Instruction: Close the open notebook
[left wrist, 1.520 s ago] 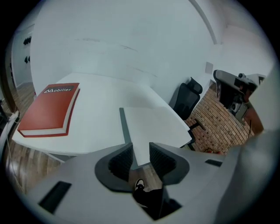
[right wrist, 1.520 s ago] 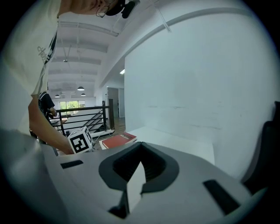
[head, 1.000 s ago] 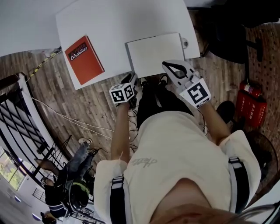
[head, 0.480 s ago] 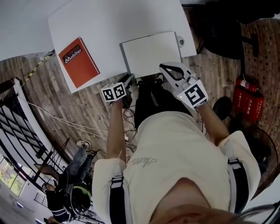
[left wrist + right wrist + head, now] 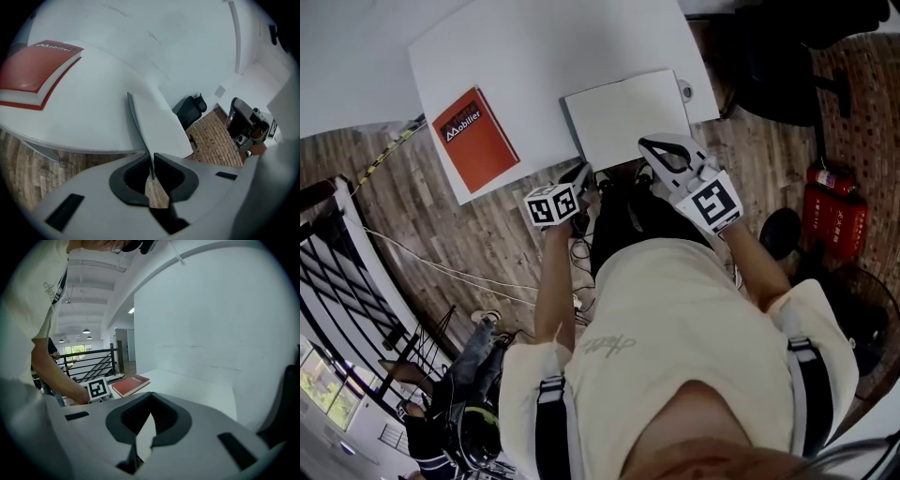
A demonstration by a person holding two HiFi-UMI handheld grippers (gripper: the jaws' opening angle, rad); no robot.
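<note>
At the near edge of the white table (image 5: 534, 56), the notebook (image 5: 628, 112) lies with its long axis along that edge, slightly skewed. It's well right of the red book (image 5: 475, 139). The left gripper (image 5: 581, 176) is at the notebook's near-left corner. In the left gripper view its jaws are pinched onto a thin white edge of the notebook, which runs away from them nearly edge-on. The right gripper (image 5: 661, 148) sits over the near-right corner, just beside or touching it; can't tell which. In the right gripper view its jaws are drawn together with only a white sliver behind the tips, and I can't make out anything gripped. That camera looks sideways across the table toward the red book and the left gripper's marker cube (image 5: 97, 389), not down at the page. Key relation: the notebook is straight ahead of the left gripper and already in its grip, so the left one should do the closing and the right is spare or a hold-down. From overhead the notebook reads as a single white rectangle with a darker strip down its left short side. No second leaf or spine is clearly visible, so I can't confirm the hinge side. My guess is that the held leaf has to swing across the long axis toward the right. Main risk: the thin edge slips from the pinch, or the whole notebook slides off the table edge.
</note>
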